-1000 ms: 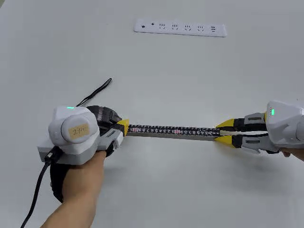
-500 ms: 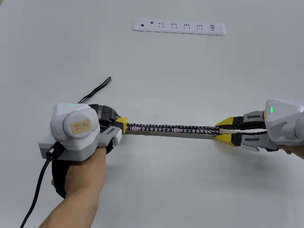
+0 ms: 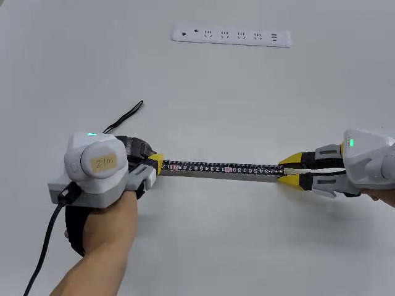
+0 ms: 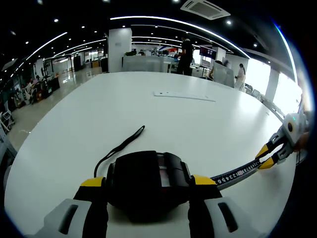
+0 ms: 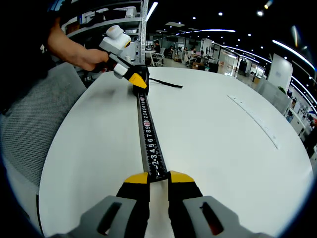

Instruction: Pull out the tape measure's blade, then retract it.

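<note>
I've got the white table point(image 3: 203, 86) spread wide under both tools. A long white power strip point(image 3: 231, 36) lies flat near its far edge, well apart from the work.

My left gripper point(image 4: 147, 184) sits low over the table on the left. Its jaws are spread about as wide as the tape measure point(image 3: 137, 149) and clamp that black case from both sides, one yellow tip against each flank. The case rests on the table between them.

My right gripper point(image 5: 158, 177) is well off to the right with its jaws drawn almost together, pinching the free end of the blade point(image 3: 222, 169) between the yellow tips. From the case the blade runs out in a straight line just above the table to those tips, with its printed numbers facing up. Only part of its length is outside the case; I can't tell how much is left wound inside.

A thin black wrist strap point(image 3: 123, 117) trails from the case across the table, away from me.
</note>
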